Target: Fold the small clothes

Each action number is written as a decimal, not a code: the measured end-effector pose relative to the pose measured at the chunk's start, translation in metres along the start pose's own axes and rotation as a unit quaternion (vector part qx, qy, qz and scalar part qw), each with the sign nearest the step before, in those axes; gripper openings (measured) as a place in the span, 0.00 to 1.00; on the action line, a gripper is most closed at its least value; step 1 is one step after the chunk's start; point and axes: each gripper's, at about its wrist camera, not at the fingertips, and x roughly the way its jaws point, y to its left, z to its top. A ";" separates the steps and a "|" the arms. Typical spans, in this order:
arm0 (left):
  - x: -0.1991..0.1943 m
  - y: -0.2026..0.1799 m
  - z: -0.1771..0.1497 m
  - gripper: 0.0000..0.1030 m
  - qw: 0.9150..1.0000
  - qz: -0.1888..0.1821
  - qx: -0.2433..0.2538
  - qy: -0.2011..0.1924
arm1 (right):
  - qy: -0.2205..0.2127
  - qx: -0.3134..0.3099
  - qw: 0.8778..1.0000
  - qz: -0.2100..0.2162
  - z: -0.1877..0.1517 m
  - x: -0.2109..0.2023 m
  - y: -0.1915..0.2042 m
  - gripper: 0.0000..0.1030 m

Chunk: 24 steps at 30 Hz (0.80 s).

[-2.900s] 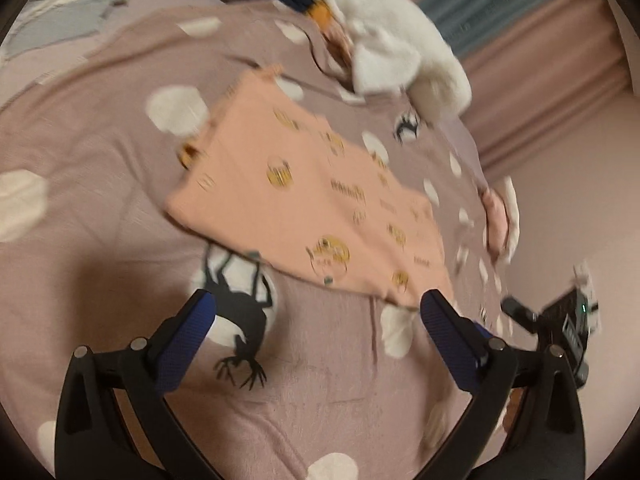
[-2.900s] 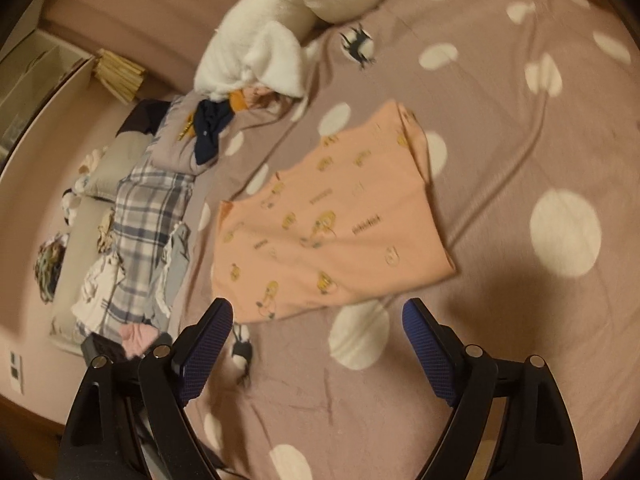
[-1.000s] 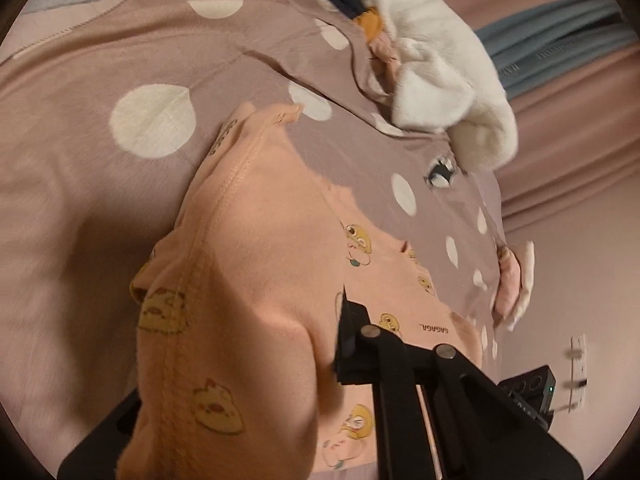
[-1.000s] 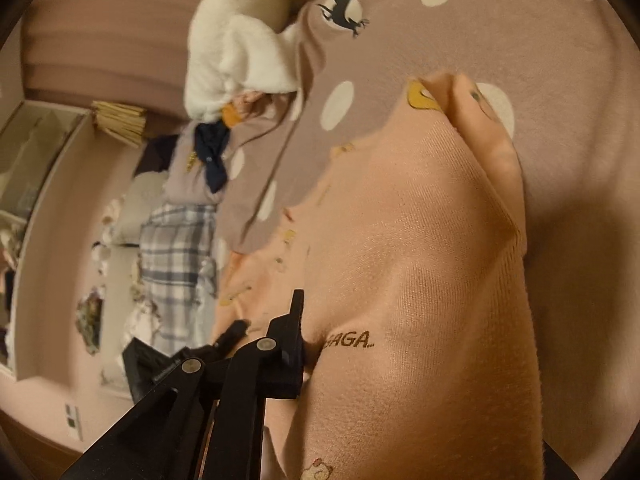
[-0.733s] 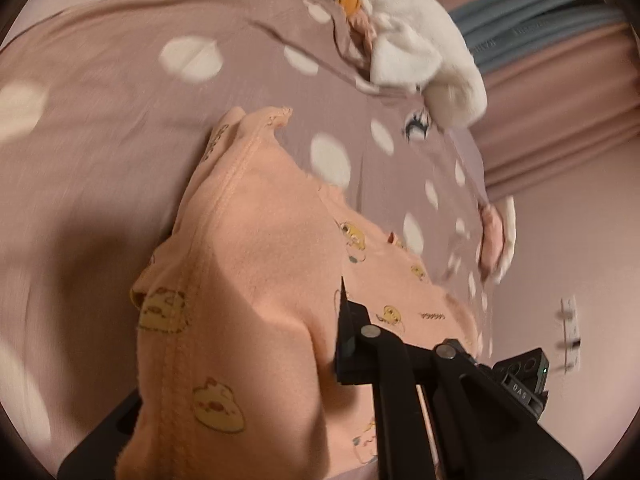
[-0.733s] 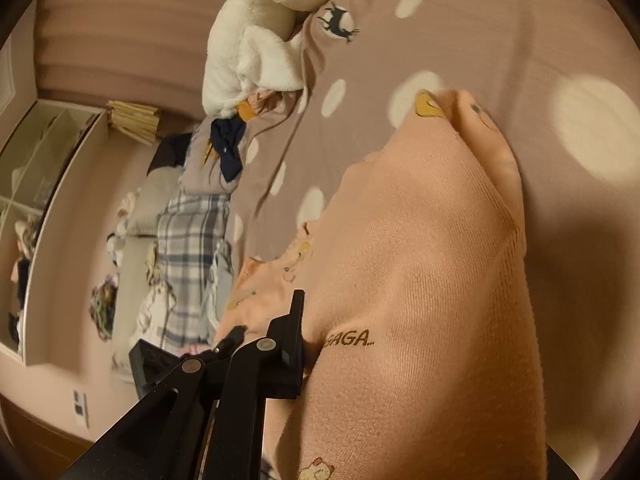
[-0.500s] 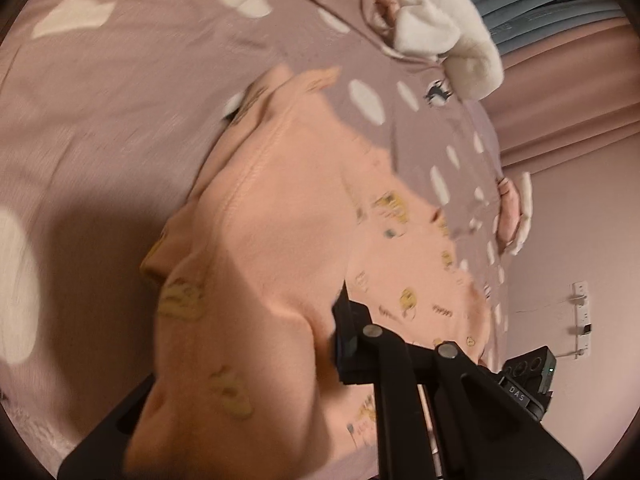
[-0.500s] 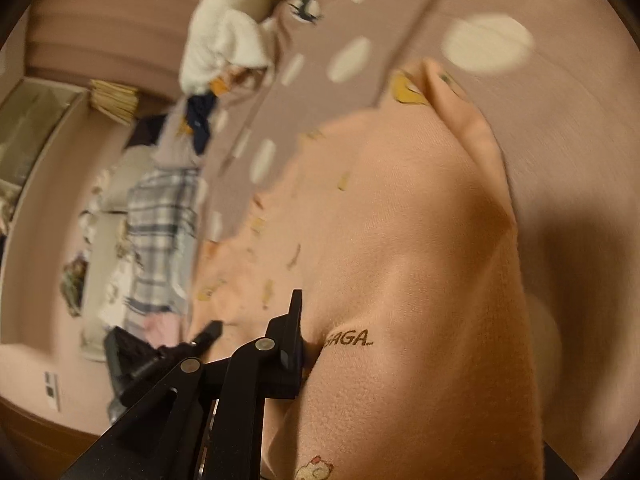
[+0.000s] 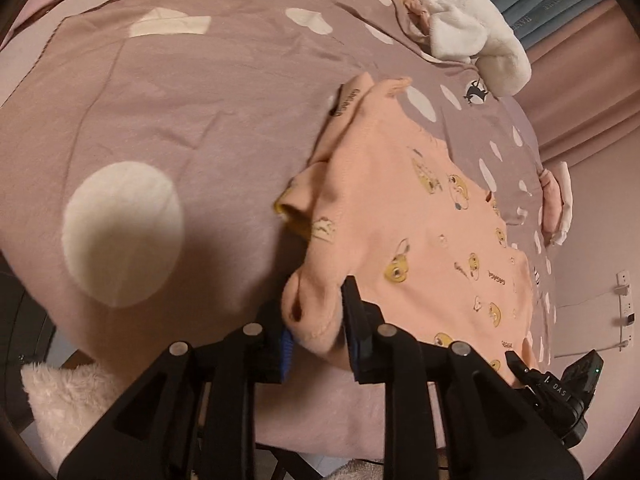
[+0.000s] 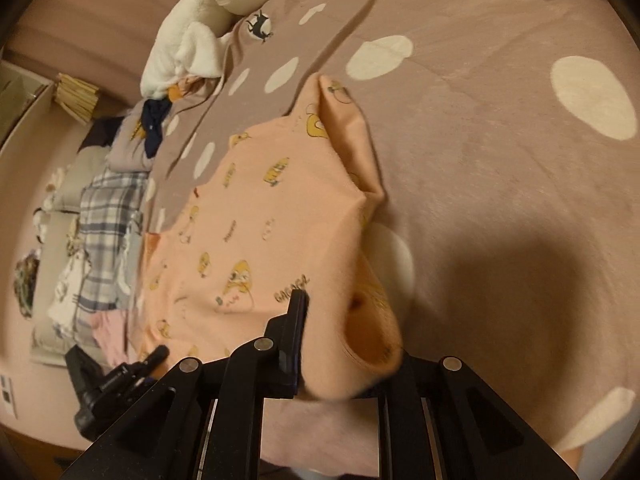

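A peach garment [image 9: 420, 232] with yellow cartoon prints lies doubled over on the mauve dotted bedspread [image 9: 180, 100]. Its near edge reaches the bed's front edge. My left gripper [image 9: 316, 320] has a bunched corner of that edge between its pads. Its jaws are opening, and the cloth still fills the gap and touches both pads. In the right wrist view the peach garment [image 10: 248, 220] has its other near corner rolled up in my right gripper [image 10: 340, 344], which is shut on it. The roll hides the right finger.
A white fluffy blanket [image 9: 472, 28] and dark clothes lie at the bed's far end. Plaid and other clothes [image 10: 104, 216] are piled beside the bed. A fluffy pink thing [image 9: 60, 400] sits below the front edge. Each view shows the other gripper's body [image 9: 560, 396].
Both grippers have brought the garment's lifted edge toward the bed's near edge and laid it down over itself. The left jaws have spread a little; the right grip is unchanged.
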 end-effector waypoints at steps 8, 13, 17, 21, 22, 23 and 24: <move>-0.001 0.018 -0.001 0.28 1.000 -0.006 -0.004 -0.002 | -0.002 -0.010 0.999 -0.040 -0.004 -0.004 -0.003 0.15; 0.000 0.019 -0.004 0.31 1.000 -0.018 0.001 -0.007 | -0.005 0.001 1.000 -0.024 -0.008 -0.001 -0.009 0.15; 0.001 0.018 -0.006 0.35 0.999 -0.026 0.012 -0.013 | -0.011 0.023 0.999 0.020 -0.015 -0.004 -0.027 0.15; 0.001 0.020 -0.008 0.37 0.999 -0.033 0.016 -0.019 | -0.014 0.048 0.997 0.056 -0.020 -0.008 -0.041 0.15; 0.001 0.019 -0.009 0.38 0.999 -0.033 0.020 -0.020 | -0.015 0.050 0.997 0.059 -0.022 -0.009 -0.042 0.15; 0.001 0.019 -0.009 0.39 0.999 -0.035 0.025 -0.020 | -0.016 0.050 0.997 0.060 -0.022 -0.010 -0.042 0.15; 0.001 0.018 -0.010 0.44 0.999 -0.039 0.030 -0.020 | -0.017 0.049 0.997 0.060 -0.022 -0.010 -0.041 0.15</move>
